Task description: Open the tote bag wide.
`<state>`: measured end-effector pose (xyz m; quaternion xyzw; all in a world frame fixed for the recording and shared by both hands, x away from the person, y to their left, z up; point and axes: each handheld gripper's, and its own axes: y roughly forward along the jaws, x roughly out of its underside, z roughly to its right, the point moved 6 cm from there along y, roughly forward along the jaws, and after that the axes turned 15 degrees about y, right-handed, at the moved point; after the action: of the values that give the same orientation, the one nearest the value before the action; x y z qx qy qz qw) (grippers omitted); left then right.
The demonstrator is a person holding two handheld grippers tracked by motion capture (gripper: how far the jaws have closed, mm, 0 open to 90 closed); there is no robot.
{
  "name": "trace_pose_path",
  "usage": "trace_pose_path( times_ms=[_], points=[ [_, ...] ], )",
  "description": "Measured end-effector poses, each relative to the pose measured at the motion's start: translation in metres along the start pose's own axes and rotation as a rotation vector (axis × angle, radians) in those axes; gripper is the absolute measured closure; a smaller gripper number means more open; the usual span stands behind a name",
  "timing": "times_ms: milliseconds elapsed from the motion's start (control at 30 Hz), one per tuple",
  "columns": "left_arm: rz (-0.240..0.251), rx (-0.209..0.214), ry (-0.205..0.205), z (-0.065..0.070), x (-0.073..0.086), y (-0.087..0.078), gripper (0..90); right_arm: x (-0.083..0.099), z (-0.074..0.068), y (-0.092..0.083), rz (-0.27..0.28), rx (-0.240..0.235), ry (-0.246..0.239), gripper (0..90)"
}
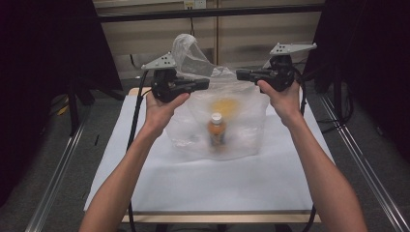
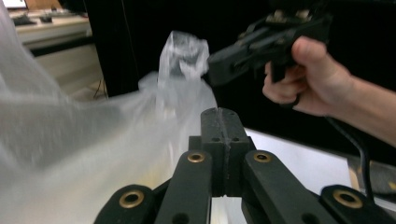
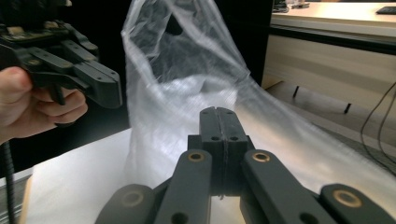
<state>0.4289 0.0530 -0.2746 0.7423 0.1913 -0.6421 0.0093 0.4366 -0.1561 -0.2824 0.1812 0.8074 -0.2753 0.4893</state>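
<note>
- Your left gripper [image 1: 205, 85] has its jaws pressed fully together; in the left gripper view [image 2: 219, 116] the pads meet with no gap, and clear film lies against their left side. Whether film is pinched between them you cannot tell.
- Your right gripper [image 1: 240, 74] is likewise closed tight; in the right gripper view [image 3: 219, 116] the pads meet along one seam, with the bag right behind them.
- The two grippers face each other above the table, tips pointing inward, one at each upper side of the plastic bag [image 1: 220, 121].
- The bag is clear, stands open-topped between your hands, with one handle loop [image 1: 186, 48] sticking up.
- Inside the bag stands an orange bottle [image 1: 216, 131] with a white cap, upright.
- The bag rests on the white table [image 1: 217, 186].
</note>
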Motion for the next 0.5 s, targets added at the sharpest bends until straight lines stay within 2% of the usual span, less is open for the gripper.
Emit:
trace_pose_path(
  times_ms=[33, 133, 300, 367, 500],
  points=[
    [0.003, -0.002, -0.001, -0.002, -0.003, 0.003, 90.0, -0.007, 0.002, 0.002, 0.002, 0.008, 0.0, 90.0],
    [-0.013, -0.013, 0.003, -0.011, -0.01, 0.01, 90.0, -0.013, 0.004, 0.005, 0.006, 0.018, 0.007, 90.0],
    [-0.029, -0.036, -0.026, -0.028, -0.015, 0.018, 90.0, -0.02, 0.012, 0.018, -0.016, 0.052, 0.01, 90.0],
    [-0.043, -0.042, -0.028, -0.031, -0.015, 0.022, 90.0, -0.021, 0.017, 0.023, -0.02, 0.064, 0.017, 90.0],
    [-0.066, -0.035, -0.034, -0.034, -0.006, 0.029, 90.0, -0.015, 0.022, 0.034, -0.039, 0.053, 0.037, 90.0]
  ],
)
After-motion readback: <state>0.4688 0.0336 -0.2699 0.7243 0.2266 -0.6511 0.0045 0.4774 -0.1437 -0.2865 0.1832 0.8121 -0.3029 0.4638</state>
